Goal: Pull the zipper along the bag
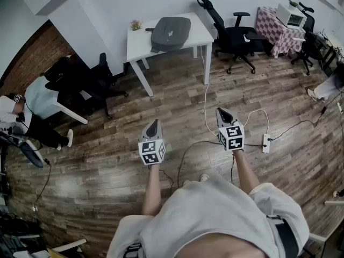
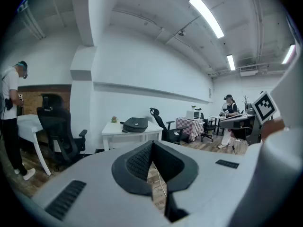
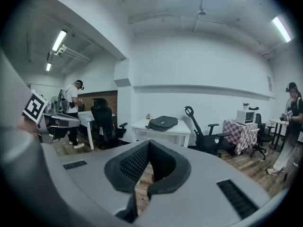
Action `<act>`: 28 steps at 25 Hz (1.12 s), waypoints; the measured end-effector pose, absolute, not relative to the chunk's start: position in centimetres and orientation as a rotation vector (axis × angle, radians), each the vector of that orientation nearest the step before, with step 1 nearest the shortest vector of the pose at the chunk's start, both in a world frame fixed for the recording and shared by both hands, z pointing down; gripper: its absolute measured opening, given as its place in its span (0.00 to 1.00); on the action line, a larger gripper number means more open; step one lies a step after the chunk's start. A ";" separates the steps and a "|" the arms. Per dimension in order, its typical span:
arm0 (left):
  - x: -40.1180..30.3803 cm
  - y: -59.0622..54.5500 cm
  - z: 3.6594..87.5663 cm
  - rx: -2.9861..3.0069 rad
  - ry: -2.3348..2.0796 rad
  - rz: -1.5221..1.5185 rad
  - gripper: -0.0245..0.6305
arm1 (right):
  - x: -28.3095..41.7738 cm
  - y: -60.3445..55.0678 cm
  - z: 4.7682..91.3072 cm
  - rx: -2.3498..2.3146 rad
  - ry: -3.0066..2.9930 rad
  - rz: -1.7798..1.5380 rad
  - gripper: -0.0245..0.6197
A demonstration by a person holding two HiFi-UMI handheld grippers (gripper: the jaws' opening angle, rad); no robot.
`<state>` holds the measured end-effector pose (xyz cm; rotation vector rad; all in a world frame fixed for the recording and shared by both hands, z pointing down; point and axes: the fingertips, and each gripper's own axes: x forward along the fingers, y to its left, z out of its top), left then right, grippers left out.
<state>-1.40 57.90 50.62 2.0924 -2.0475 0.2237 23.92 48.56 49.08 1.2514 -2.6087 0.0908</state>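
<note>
Shirt (image 1: 215, 214): nearest the lens, at the near edge of the head view. Both forearms reach out from it over the floor (image 1: 102, 160).
Left tongs (image 1: 154, 125): closed, pads together, nothing between them. Held above the floor, tips pointing toward the far wall.
Right tongs (image 1: 224, 114): closed and empty likewise. Near the left tongs, to their right, above a cable (image 1: 206, 104).
Bag (image 1: 170, 33): dark grey, lying flat on the bench (image 1: 141, 43), on its right half. Well apart from both tongs.
Bench: white, standing against the far wall. A small plant (image 1: 135, 24) sits at its far left corner, apart from the bag.
Zipper: not discernible at this range. Position of the pull tab cannot be told.
Chair (image 1: 232, 32): black, just right of the bench.
Step in hand: judged to be the approach. The zipper is not yet touched.
Approach: walk up to the near side of the bench, stepping over the cable and clear of the chair.
Preparation: open both tongs before reaching the bag, since closed pads cannot take the tab.
Grip: one tongs should pinch the fabric beside the zipper track to brace the bag. The other should close squarely on the tab.
Pull: draw the tab along the track line, not upward. A soft bag is likely to slide or bunch if left unbraced.
</note>
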 end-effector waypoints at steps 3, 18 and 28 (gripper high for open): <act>-1.1 57.7 50.6 2.096 -2.042 0.225 0.08 | 24.2 48.5 49.3 1.251 -2.603 0.094 0.06; 1.7 55.2 51.7 2.053 -2.055 0.236 0.08 | 25.5 45.6 50.1 1.174 -2.631 0.105 0.06; 1.6 51.2 53.6 2.035 -2.037 0.252 0.08 | 24.4 41.7 52.7 1.118 -2.620 0.136 0.06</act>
